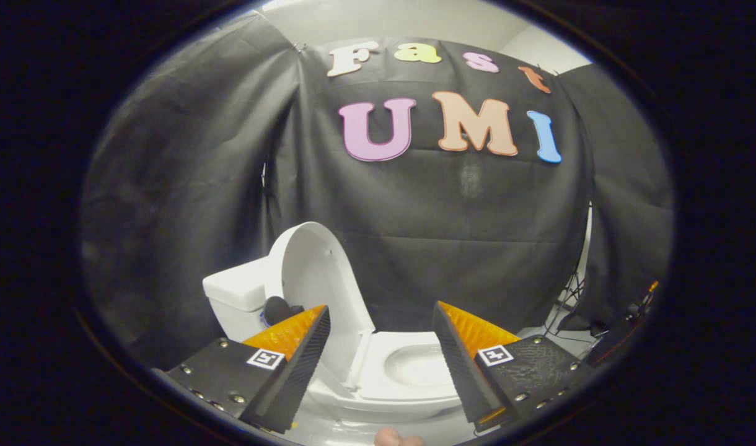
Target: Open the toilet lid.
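Observation:
A white toilet (378,378) stands on the floor just ahead of my fingers. Its lid (316,272) is raised upright and leans back toward the white tank (238,291). The seat (409,371) lies flat around the bowl, in the gap between my fingertips. My gripper (381,316) is open, its fingers wide apart with nothing held between them. The left finger (291,353) overlaps the lower edge of the lid in the view; I cannot tell whether it touches it. A small dark object (277,308) sits beside the tank, behind the left finger.
Black cloth walls (452,248) close the booth behind and to both sides of the toilet. Cables and stand legs (570,303) trail on the floor at the right. A bit of a hand (398,438) shows below the fingers.

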A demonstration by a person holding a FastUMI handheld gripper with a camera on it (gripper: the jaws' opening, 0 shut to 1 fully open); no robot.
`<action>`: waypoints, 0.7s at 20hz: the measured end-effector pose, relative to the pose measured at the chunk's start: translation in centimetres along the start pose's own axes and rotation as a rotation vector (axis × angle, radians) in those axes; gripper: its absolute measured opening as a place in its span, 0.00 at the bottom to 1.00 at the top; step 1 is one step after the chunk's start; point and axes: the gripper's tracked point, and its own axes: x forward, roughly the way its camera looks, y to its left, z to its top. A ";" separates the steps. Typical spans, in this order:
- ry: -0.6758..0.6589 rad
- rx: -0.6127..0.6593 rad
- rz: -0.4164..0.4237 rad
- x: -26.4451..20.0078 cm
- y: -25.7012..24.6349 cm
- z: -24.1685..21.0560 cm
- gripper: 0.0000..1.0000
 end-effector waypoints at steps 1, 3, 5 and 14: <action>-0.010 -0.005 -0.009 -0.3 -1.0 0.3 0.98; -0.026 -0.014 -0.034 -0.8 -2.6 0.8 0.98; -0.039 -0.009 -0.059 -1.1 -4.6 1.1 0.98; -0.052 -0.002 -0.117 -2.2 -9.8 1.0 0.97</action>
